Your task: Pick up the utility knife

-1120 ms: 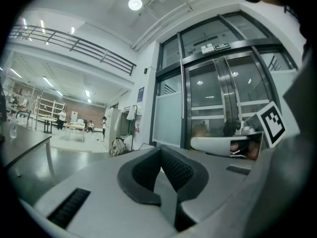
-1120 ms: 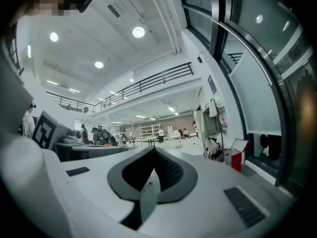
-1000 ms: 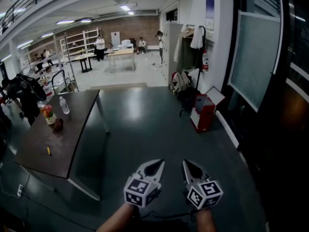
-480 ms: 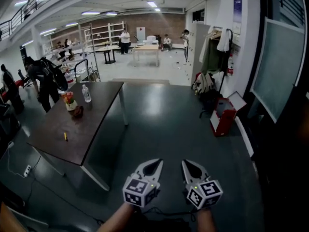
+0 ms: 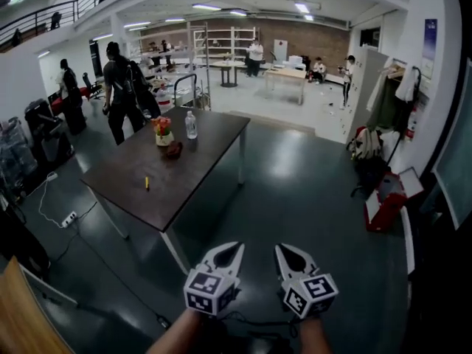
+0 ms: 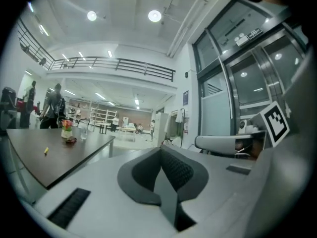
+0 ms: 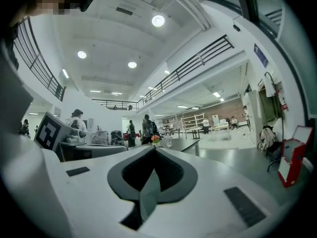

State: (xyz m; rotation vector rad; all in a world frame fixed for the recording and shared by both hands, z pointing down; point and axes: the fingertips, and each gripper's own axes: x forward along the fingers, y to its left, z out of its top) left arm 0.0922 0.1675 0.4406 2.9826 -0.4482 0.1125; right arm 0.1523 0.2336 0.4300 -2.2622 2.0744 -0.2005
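Note:
The utility knife, small and yellow, lies on the dark table at mid-left in the head view. It also shows as a yellow speck, the utility knife, on the table top in the left gripper view. My left gripper and right gripper are held side by side low in the head view, well short of the table and above the floor. Both point level, and each is shut with nothing between its jaws: left gripper, right gripper.
On the table's far end stand a flower pot, a water bottle and a small dark object. People stand beyond it. A power strip and cable lie on the floor at left; a red box sits at right.
The head view has swung to the left, so the table with the knife has shifted from the left edge toward the middle. Both grippers stay shut and side by side.

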